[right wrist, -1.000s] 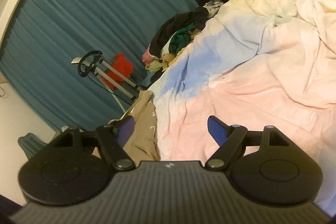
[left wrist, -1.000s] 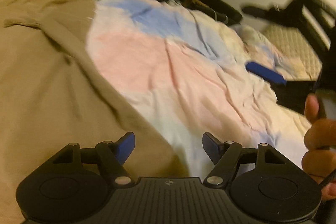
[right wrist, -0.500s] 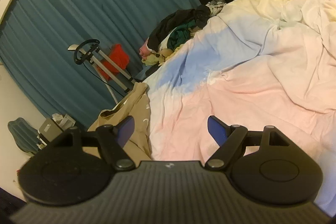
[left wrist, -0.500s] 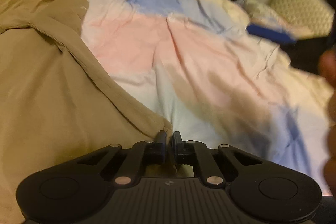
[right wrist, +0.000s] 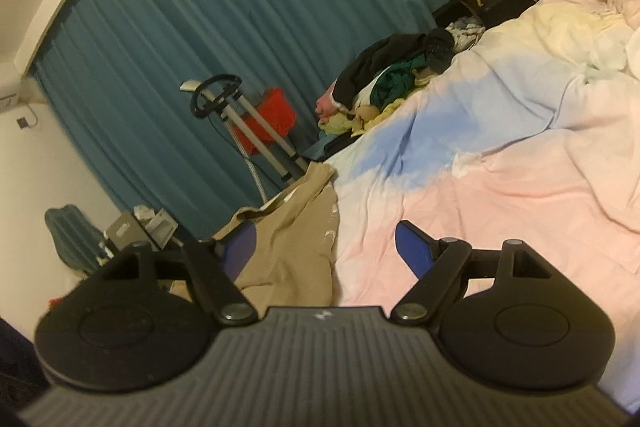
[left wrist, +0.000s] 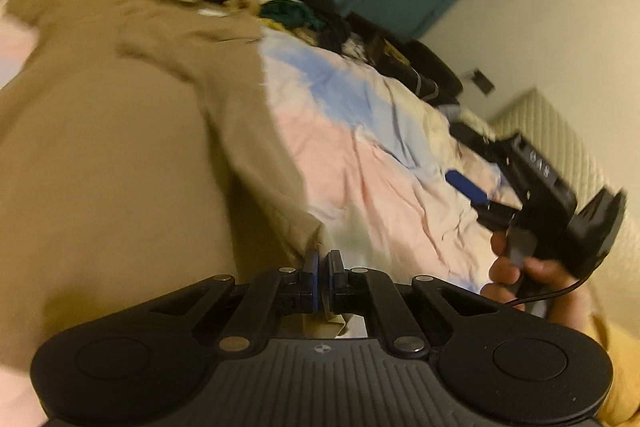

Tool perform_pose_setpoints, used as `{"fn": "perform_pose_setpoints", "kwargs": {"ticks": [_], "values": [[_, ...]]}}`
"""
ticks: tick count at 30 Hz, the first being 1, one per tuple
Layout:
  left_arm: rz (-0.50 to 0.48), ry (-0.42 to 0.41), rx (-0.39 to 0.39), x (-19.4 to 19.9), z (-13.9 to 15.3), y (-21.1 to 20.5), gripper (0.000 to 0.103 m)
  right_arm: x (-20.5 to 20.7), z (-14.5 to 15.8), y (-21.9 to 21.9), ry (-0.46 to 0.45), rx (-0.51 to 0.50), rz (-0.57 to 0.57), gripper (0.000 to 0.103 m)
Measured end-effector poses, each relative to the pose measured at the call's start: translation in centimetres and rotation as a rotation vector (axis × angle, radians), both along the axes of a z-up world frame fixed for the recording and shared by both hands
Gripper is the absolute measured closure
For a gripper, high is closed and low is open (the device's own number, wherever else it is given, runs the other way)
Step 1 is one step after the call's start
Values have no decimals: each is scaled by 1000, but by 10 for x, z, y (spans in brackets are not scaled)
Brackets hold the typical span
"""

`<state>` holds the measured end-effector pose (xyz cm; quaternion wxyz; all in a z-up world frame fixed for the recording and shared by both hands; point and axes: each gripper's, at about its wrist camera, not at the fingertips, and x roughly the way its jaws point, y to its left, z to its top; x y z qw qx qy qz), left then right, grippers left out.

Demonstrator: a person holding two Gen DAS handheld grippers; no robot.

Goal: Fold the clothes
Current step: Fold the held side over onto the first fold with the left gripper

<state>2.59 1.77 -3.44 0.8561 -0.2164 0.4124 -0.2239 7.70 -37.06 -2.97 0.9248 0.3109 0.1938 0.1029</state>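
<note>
A tan shirt (left wrist: 100,155) lies spread over the left of a bed with a pink, blue and white cover (left wrist: 360,163). My left gripper (left wrist: 322,263) is shut on the shirt's near right corner, and a bit of tan cloth shows between and below the pads. The corner is lifted and pulled taut toward me. In the right wrist view the same tan shirt (right wrist: 296,247) lies at the bed's left edge. My right gripper (right wrist: 326,247) stands open above the shirt's edge and the cover (right wrist: 520,187), holding nothing. A hand (left wrist: 532,275) carries that right gripper (left wrist: 540,187) at the right of the left wrist view.
A pile of dark, green, pink and yellow clothes (right wrist: 392,83) sits at the far edge of the bed. Teal curtains (right wrist: 240,7) hang behind, with a metal stand and a red item (right wrist: 276,115) before them. A cream wall (left wrist: 560,7) and quilted headboard (left wrist: 560,131) are at right.
My left gripper closed on the shirt's near corner, then rose and pulled it, rolling as it went. The right gripper drifted slightly and stayed open.
</note>
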Motion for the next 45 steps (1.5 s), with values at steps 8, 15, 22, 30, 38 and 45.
{"fn": "perform_pose_setpoints", "kwargs": {"ticks": [8,15,22,30,38,45], "values": [[99,176,120,-4,-46,44,99,0,-1,35,33,-108,72,24],[99,226,60,10,-52,60,89,-3,-6,65,65,-181,128,24],[202,140,-57,71,-33,84,41,2,-10,81,59,-201,136,24],[418,82,-204,224,-60,80,34,33,-30,89,108,-174,130,24],[551,-4,-187,320,-83,72,60,72,-57,97,139,-177,131,24],[539,-161,222,376,-40,54,101,97,-78,100,185,-154,146,24]]}}
